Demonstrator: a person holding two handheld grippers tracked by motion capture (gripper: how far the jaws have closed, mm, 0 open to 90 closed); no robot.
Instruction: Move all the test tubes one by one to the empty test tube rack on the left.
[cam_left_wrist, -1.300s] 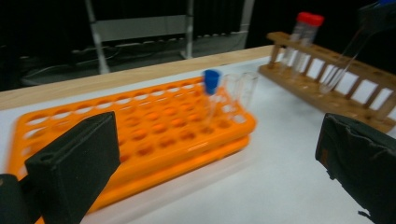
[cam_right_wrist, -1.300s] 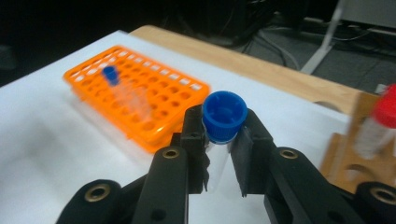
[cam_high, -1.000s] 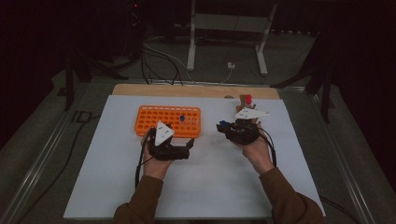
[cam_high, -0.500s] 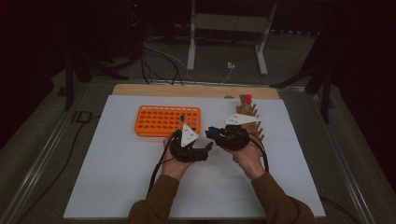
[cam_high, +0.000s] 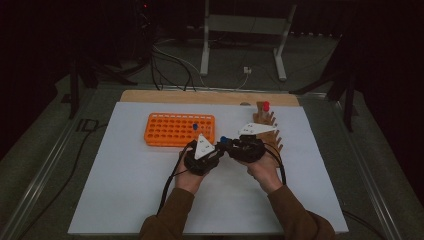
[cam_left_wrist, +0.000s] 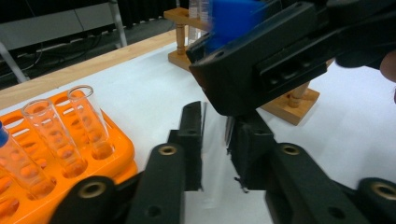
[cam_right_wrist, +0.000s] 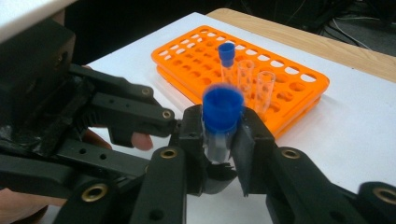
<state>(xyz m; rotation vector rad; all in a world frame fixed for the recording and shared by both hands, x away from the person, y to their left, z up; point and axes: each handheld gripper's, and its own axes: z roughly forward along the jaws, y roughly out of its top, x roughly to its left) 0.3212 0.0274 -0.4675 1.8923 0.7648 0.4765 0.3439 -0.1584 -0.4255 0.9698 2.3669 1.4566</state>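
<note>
A clear test tube with a blue cap (cam_right_wrist: 222, 109) stands between the two grippers at the middle of the white mat (cam_high: 125, 190). My right gripper (cam_right_wrist: 219, 135) is shut on it just under the cap, and its jaws have just been easing open. My left gripper (cam_left_wrist: 215, 144) has just been closing and is now shut on the tube's clear lower body (cam_left_wrist: 215, 126). In the high view the left gripper (cam_high: 219, 150) and the right gripper (cam_high: 226, 144) meet tip to tip in front of the orange rack (cam_high: 170, 131).
The orange rack (cam_right_wrist: 280, 93) holds one blue-capped tube (cam_right_wrist: 227, 56) and two open clear tubes (cam_left_wrist: 88, 121). A wooden peg stand (cam_high: 267, 127) with a red-capped tube (cam_high: 266, 105) sits behind the right hand. A wooden board (cam_high: 165, 96) borders the mat's far edge.
My left hand has moved right, from in front of the rack to the right gripper, and its jaws have closed on the tube. The right hand has shifted slightly left.
</note>
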